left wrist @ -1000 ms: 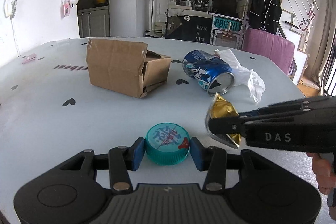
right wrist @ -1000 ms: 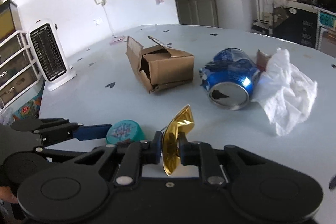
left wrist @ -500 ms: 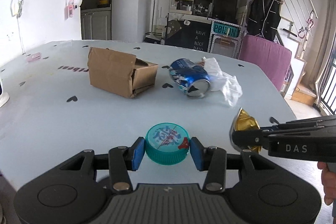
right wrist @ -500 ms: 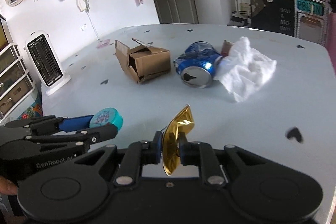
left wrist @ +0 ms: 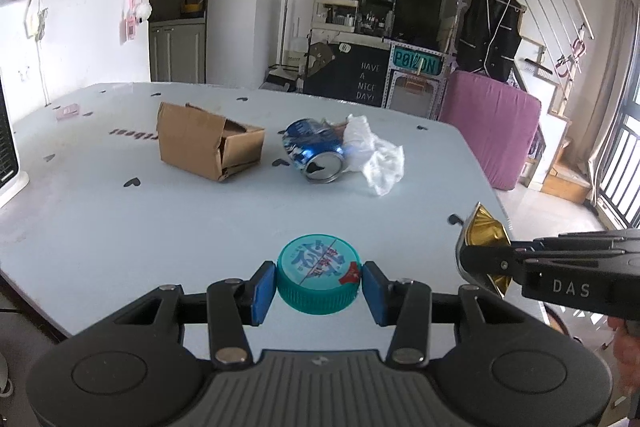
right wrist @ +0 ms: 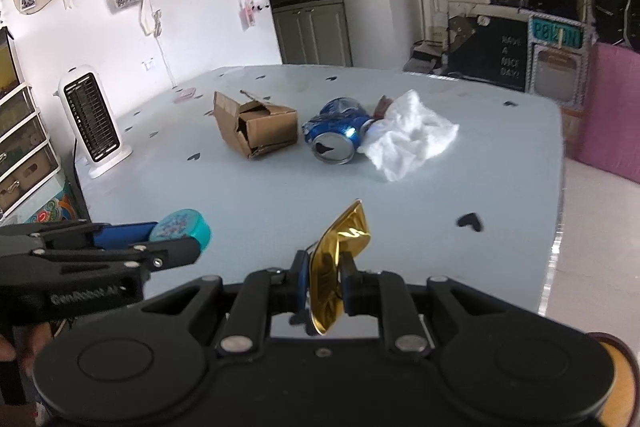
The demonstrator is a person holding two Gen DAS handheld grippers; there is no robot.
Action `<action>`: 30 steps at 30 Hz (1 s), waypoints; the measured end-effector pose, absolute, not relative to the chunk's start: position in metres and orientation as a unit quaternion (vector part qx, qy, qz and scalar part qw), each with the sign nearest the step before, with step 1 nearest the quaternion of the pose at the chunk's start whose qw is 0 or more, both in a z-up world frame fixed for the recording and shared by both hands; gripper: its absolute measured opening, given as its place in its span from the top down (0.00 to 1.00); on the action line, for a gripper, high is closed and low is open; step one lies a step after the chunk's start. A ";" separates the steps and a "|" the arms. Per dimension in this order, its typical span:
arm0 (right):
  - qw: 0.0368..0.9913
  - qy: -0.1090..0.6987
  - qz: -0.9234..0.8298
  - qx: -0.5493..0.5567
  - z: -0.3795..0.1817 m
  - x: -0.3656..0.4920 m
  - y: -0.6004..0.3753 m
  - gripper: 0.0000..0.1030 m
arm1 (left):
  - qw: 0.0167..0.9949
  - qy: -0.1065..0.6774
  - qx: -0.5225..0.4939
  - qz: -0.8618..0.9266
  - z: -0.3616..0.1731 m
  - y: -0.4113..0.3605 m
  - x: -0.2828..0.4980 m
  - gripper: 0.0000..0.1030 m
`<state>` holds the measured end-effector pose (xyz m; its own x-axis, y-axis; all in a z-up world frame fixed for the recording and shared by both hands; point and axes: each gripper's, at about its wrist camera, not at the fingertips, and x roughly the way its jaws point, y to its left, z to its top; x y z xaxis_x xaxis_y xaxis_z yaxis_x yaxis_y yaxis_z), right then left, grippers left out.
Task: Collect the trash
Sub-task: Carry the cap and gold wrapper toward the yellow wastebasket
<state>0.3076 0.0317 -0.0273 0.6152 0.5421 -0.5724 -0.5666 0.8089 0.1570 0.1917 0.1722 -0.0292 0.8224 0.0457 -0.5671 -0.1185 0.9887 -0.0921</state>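
Blue pads of the left gripper [left wrist: 319,285] press on either side of a teal bottle cap [left wrist: 318,279], holding it clear above the near edge of the pale table [left wrist: 120,227]. Just to its right, the right gripper [right wrist: 325,281] is clamped on a crumpled gold foil wrapper [right wrist: 338,263], which stands up between its narrow jaws; in the left wrist view the same foil shows at the tip of that gripper. Both grippers sit side by side, apart from each other.

Farther out on the table lies an open cardboard box [left wrist: 208,145] on its side. To its right a dented blue can [left wrist: 316,155] lies with its open end toward the cameras, touching a crumpled white tissue [left wrist: 376,157]. A white heater [right wrist: 92,123] stands at the table's left edge.
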 end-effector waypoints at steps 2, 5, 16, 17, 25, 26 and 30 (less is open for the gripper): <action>0.901 0.308 0.306 -0.017 -0.023 0.300 0.023 0.84 | 0.954 0.292 -0.059 0.042 -0.023 0.165 0.186 0.54; 0.903 0.305 0.302 -0.019 -0.018 0.291 0.010 0.84 | 0.955 0.289 -0.061 0.037 -0.017 0.154 0.179 0.54; 0.918 0.290 0.269 -0.016 -0.003 0.262 -0.049 0.84 | 0.957 0.284 -0.056 0.002 -0.009 0.103 0.170 0.54; 0.920 0.290 0.265 -0.015 -0.002 0.260 -0.055 0.84 | 0.957 0.284 -0.054 -0.004 -0.009 0.096 0.170 0.54; 0.930 0.291 0.226 -0.010 -0.003 0.249 -0.116 0.84 | 0.957 0.283 -0.039 -0.045 -0.009 0.042 0.177 0.54; 0.931 0.292 0.221 -0.008 -0.004 0.247 -0.122 0.84 | 0.957 0.283 -0.037 -0.052 -0.010 0.033 0.179 0.54; 0.935 0.294 0.200 0.000 -0.009 0.245 -0.153 0.84 | 0.954 0.288 -0.029 -0.074 -0.014 0.002 0.185 0.54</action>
